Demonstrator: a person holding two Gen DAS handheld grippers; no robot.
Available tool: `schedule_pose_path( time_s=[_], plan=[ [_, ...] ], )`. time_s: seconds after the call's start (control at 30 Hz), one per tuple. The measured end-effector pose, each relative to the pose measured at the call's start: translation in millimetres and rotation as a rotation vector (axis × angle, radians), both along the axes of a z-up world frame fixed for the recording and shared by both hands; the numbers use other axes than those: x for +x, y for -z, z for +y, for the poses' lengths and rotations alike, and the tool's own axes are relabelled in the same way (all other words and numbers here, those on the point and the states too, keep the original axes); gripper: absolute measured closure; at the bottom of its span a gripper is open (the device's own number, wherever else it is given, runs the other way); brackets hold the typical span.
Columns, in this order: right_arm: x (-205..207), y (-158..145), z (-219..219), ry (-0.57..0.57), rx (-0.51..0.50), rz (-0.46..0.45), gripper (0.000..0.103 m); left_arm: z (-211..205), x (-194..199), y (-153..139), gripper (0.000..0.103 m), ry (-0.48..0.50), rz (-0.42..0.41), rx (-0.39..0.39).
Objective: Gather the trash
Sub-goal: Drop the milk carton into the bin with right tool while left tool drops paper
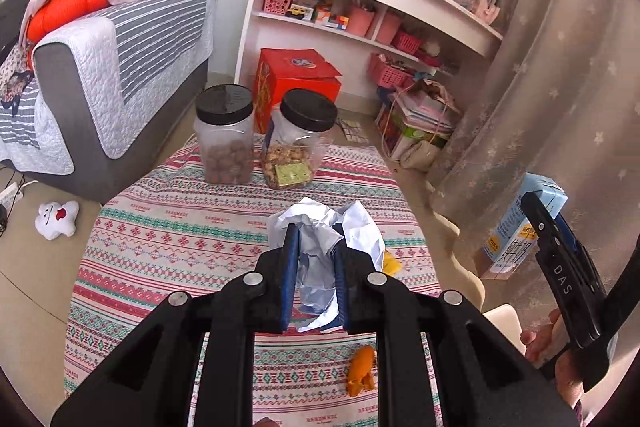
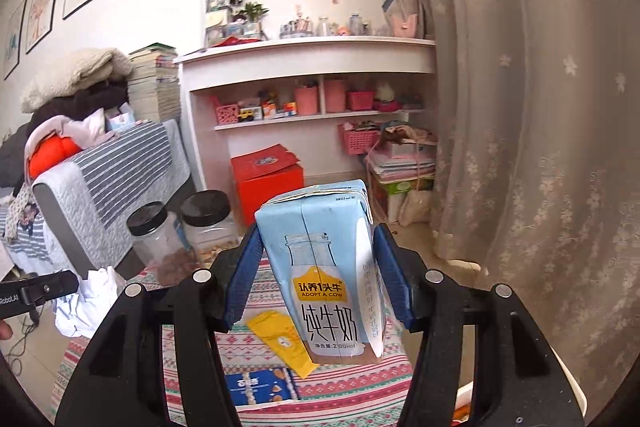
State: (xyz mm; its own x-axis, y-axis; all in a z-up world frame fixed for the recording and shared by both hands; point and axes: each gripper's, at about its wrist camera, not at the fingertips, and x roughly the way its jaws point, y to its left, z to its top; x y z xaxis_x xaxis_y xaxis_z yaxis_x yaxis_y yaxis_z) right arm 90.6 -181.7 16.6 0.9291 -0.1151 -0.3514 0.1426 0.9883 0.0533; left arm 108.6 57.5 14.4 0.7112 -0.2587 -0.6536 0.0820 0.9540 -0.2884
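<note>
My left gripper (image 1: 316,231) is shut on a crumpled white paper ball (image 1: 360,227) and holds it above the round table with the patterned cloth (image 1: 168,235). The paper also shows at the left of the right wrist view (image 2: 94,303). My right gripper (image 2: 318,247) is shut on a light blue milk carton (image 2: 328,267), held upright above the table's right side. The carton and right gripper also show in the left wrist view (image 1: 516,227). On the cloth lie a yellow wrapper (image 2: 280,339), a blue snack packet (image 2: 260,389) and an orange peel piece (image 1: 362,371).
Two black-lidded plastic jars (image 1: 226,135) (image 1: 300,139) stand at the table's far edge. A grey sofa (image 1: 100,79) is to the left, a white shelf unit (image 1: 360,7) and a red box (image 1: 296,83) behind, a curtain (image 1: 560,87) on the right. A white plush toy (image 1: 56,219) lies on the floor.
</note>
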Motion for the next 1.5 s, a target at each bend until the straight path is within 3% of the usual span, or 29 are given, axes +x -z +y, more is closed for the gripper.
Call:
schedule_pose_path(
  time_s=[0.23, 0.5, 0.53, 0.63, 0.8, 1.13, 1.5],
  plan=[
    [-27.6, -1.9, -67.3, 0.235, 0.014, 0.000, 0.049, -52.3, 0.5, -2.6, 0.086, 0.089, -0.022, -0.008],
    [-64.5, 12.2, -140.7, 0.482, 0.005, 0.127, 0.048, -117.6, -2.1, 2.3, 0.086, 0.204, -0.015, -0.016],
    [-69.0, 14.2, -148.9, 0.502, 0.010, 0.142, 0.046, -126.7, -3.1, 2.9, 0.086, 0.221, -0.014, -0.019],
    [-90.5, 17.2, -168.2, 0.586, 0.007, 0.142, 0.011, -155.6, -6.5, 4.2, 0.086, 0.272, -0.012, -0.032],
    [-122.9, 6.6, -194.1, 0.704, -0.037, 0.058, 0.007, -209.8, -18.4, 5.6, 0.086, 0.369, -0.015, -0.053],
    [-152.3, 8.8, -248.5, 0.838, -0.006, 0.053, 0.007, -292.0, -37.8, 19.8, 0.086, 0.511, 0.002, -0.063],
    [-153.6, 13.4, -265.7, 0.873, -0.003, 0.074, 0.007, -348.4, -42.7, 54.0, 0.083, 0.626, 0.072, -0.080]
  ],
)
